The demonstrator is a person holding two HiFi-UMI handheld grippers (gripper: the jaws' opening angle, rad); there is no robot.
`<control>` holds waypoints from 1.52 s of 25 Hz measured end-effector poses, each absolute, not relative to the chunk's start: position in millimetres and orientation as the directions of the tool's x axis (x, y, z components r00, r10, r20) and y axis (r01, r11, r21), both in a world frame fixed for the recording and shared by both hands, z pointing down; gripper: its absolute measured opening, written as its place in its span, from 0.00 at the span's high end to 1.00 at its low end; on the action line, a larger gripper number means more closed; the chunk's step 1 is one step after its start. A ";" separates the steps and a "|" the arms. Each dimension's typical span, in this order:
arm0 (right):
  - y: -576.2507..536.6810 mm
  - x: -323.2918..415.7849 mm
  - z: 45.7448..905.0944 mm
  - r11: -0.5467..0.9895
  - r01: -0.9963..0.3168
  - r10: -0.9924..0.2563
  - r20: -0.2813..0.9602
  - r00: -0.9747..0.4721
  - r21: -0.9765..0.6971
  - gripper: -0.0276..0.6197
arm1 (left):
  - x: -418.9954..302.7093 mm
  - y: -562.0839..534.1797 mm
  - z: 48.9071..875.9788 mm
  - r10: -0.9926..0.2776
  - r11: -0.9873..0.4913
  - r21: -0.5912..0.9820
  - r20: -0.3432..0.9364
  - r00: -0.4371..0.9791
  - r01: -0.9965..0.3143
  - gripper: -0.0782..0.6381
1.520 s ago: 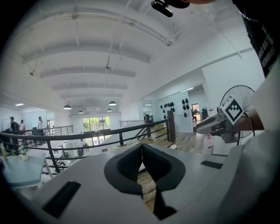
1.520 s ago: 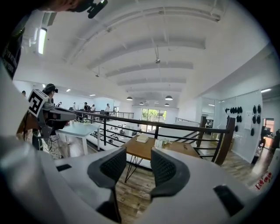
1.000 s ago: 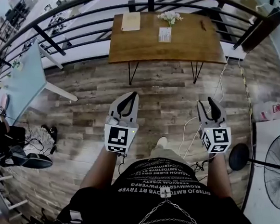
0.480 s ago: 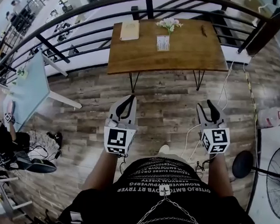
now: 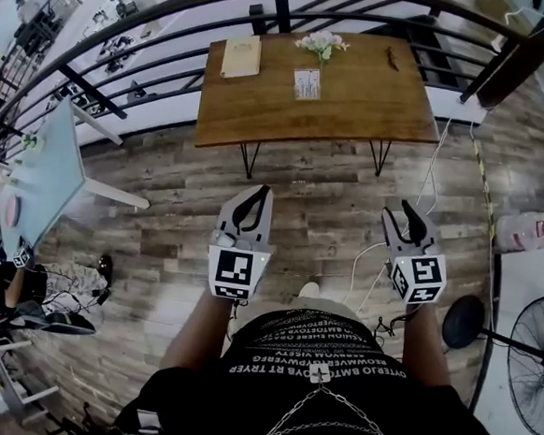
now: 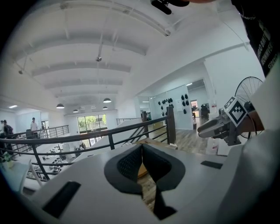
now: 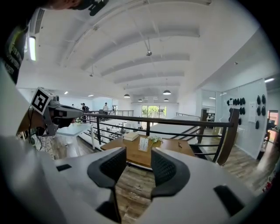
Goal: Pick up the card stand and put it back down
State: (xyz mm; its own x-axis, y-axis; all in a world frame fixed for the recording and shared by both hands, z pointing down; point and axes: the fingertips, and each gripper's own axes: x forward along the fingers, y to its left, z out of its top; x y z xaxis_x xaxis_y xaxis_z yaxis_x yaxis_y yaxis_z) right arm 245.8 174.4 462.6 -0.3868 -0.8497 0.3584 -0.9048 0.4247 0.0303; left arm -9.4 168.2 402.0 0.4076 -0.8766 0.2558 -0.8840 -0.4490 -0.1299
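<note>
l gripper jaws clenched tip to tip, nothing between. r gripper jaws apart, empty. both held over wood floor, well short of table. card stand upright on table, just beside flowers, book to its left

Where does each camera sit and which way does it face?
Head view: on the person's head, looking steeply down at the table, its card stand, the torso, left gripper and right gripper.
Left gripper view: rides the left gripper, facing the railing; its shut jaws and the right gripper show.
Right gripper view: rides the right gripper, facing the table and card stand beyond its open jaws; the left gripper shows.
Shared: head and right gripper views both show the card stand.
</note>
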 end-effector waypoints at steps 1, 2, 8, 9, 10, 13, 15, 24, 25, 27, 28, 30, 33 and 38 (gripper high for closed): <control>172.8 248.5 464.8 0.424 -0.905 -0.848 0.362 -0.386 0.027 0.68 | -6.1 166.7 401.4 -0.875 -0.452 -0.132 0.257 0.410 -0.882 0.85; 170.4 250.4 465.7 0.423 -0.906 -0.848 0.364 -0.386 0.026 0.68 | -3.5 164.8 399.5 -0.874 -0.454 -0.133 0.256 0.412 -0.881 0.85; 166.0 249.4 457.3 0.419 -0.908 -0.856 0.342 -0.387 0.022 0.67 | -5.1 167.4 390.4 -0.869 -0.465 -0.148 0.262 0.419 -0.873 0.85; 167.8 248.3 456.9 0.418 -0.908 -0.857 0.341 -0.387 0.020 0.67 | -7.8 169.2 390.0 -0.871 -0.463 -0.150 0.262 0.416 -0.874 0.85; 169.7 247.3 457.3 0.418 -0.908 -0.856 0.343 -0.387 0.019 0.67 | -10.6 170.8 389.9 -0.873 -0.458 -0.150 0.261 0.412 -0.876 0.85; 173.7 242.3 460.8 0.426 -0.905 -0.849 0.356 -0.391 0.022 0.67 | -18.9 176.9 393.4 -0.877 -0.446 -0.135 0.263 0.402 -0.885 0.85; 174.4 235.8 462.1 0.434 -0.900 -0.844 0.362 -0.396 0.028 0.67 | -27.1 182.3 399.6 -0.877 -0.440 -0.127 0.272 0.395 -0.889 0.85; 139.2 187.8 457.8 0.449 -0.892 -0.841 0.355 -0.408 0.040 0.67 | -77.7 154.1 400.3 -0.889 -0.417 -0.120 0.259 0.377 -0.901 0.85; 131.4 181.3 457.3 0.447 -0.894 -0.842 0.353 -0.408 0.034 0.67 | -82.7 145.5 398.3 -0.889 -0.420 -0.125 0.256 0.380 -0.899 0.85; 117.6 166.9 456.2 0.446 -0.895 -0.842 0.349 -0.412 0.021 0.67 | -93.4 129.1 394.3 -0.888 -0.425 -0.135 0.254 0.383 -0.895 0.85; 110.9 160.6 454.9 0.447 -0.895 -0.842 0.346 -0.413 0.019 0.67 | -98.2 121.4 392.1 -0.888 -0.427 -0.137 0.252 0.385 -0.894 0.85; 97.7 151.6 452.3 0.446 -0.895 -0.844 0.342 -0.414 0.019 0.67 | -105.4 106.4 388.5 -0.886 -0.433 -0.139 0.248 0.392 -0.891 0.85; 80.8 143.6 454.3 0.438 -0.899 -0.846 0.343 -0.409 0.010 0.67 | -111.5 83.2 385.7 -0.881 -0.447 -0.145 0.244 0.406 -0.883 0.85; 57.3 131.7 459.7 0.438 -0.899 -0.840 0.362 -0.405 0.010 0.67 | -119.6 51.4 382.3 -0.875 -0.467 -0.171 0.233 0.425 -0.868 0.85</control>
State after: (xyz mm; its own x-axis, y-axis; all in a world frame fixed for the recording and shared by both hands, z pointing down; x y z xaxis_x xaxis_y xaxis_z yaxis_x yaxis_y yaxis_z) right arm 131.7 57.3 459.7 -0.4047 -0.8396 0.3623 -0.8990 0.4378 0.0104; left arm -119.6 51.4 382.3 0.4251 -0.8747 0.2326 -0.8675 -0.4671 -0.1710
